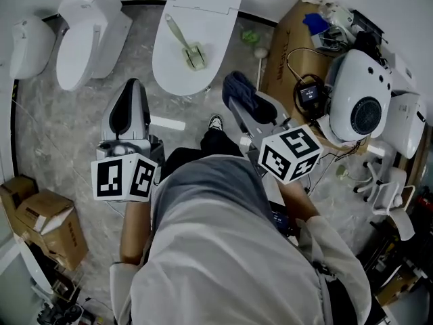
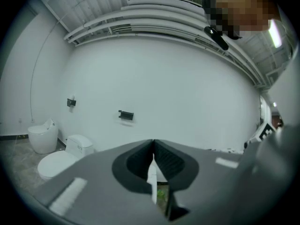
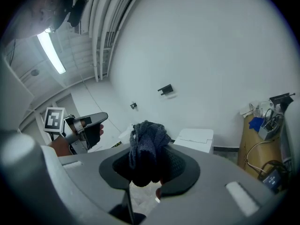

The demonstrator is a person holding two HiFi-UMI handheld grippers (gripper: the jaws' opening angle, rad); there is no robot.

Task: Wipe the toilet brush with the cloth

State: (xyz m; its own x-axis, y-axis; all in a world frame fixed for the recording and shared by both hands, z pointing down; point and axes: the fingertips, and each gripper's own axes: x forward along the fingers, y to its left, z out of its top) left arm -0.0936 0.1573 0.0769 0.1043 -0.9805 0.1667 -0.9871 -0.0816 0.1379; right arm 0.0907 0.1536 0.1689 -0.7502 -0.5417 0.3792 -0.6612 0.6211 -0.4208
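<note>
My right claw [image 3: 149,165] pinches the soft cloth [image 3: 147,137]; my left claw [image 2: 153,149] is pressed together (empty). The toilet brush [image 1: 184,40] looks light and stiff; I'd grab its handle [image 1: 173,27].

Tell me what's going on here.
A person holds a gripper in each hand. The right gripper is shut on a dark blue cloth. The left gripper is shut with nothing in it. The toilet brush lies on the closed toilet lid, apart from both, so wiping hasn't begun.
</note>
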